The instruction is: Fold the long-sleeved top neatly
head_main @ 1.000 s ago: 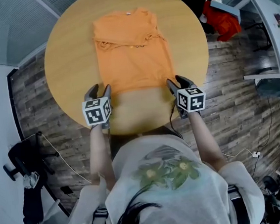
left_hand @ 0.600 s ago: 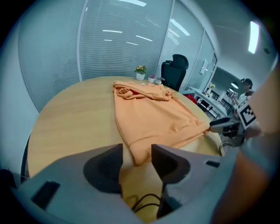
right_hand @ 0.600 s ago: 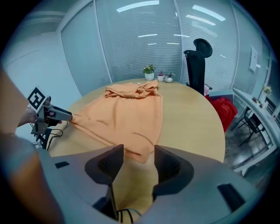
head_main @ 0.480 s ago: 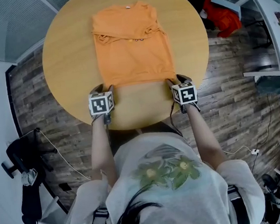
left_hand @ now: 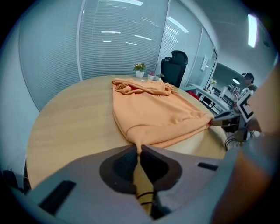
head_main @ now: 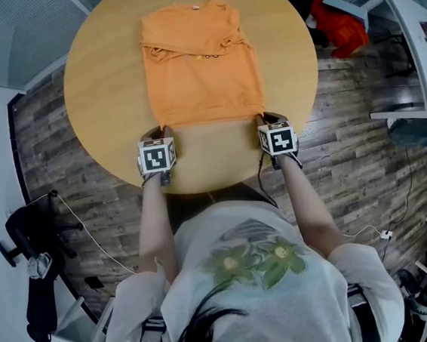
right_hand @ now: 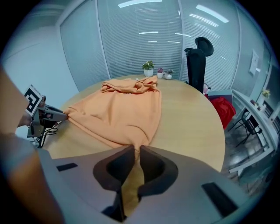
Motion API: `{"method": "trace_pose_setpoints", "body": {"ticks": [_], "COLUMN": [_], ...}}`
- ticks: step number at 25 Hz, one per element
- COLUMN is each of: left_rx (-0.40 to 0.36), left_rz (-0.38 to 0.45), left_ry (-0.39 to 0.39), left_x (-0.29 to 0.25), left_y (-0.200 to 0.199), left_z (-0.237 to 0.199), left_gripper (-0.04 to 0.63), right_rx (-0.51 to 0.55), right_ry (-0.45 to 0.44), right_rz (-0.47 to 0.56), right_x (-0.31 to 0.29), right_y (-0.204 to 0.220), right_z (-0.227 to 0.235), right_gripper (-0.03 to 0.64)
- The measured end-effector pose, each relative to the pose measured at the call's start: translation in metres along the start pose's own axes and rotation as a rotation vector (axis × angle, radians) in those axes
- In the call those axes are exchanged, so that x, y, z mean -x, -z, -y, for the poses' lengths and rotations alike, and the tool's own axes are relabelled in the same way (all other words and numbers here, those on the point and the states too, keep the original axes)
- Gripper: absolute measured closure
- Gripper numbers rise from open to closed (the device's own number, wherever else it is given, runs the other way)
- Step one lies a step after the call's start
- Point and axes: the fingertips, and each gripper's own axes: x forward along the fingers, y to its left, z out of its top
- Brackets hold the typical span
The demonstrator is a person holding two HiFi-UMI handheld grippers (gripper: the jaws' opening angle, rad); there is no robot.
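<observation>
Two grips, jaws just closed: left tongs pinch orange long-sleeved top at near left hem corner, right tongs at near right corner; top on round tabletop.

Orange top on round table, left tongs and right tongs just closed on hem corners

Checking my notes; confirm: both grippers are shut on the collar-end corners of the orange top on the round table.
No. The left gripper and right gripper have just closed, cloth between their jaws, on the near hem corners of the orange top; the head view shows the collar at the far side.
</observation>
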Motion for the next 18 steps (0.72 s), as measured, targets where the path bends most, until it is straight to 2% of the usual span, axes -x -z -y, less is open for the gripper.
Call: {"method": "trace_pose_setpoints", "body": {"ticks": [10, 18], "left_rx": [0.008, -0.003], "left_rz": [0.098, 0.136], "left_ry": [0.015, 0.050], "left_x": [0.040, 0.085], "left_y": [-0.013, 0.007], "left_z": [0.002, 0.004], "left_gripper": [0.575, 0.575], "right_rx": [-0.056, -0.098], "right_ry": [0.009, 0.009], "right_rz": [0.107, 0.140], "right_x": [0.040, 0.078], "right_y": [-0.015, 0.006], "right_z": [-0.011, -0.034], "right_gripper": [0.574, 0.574]}}
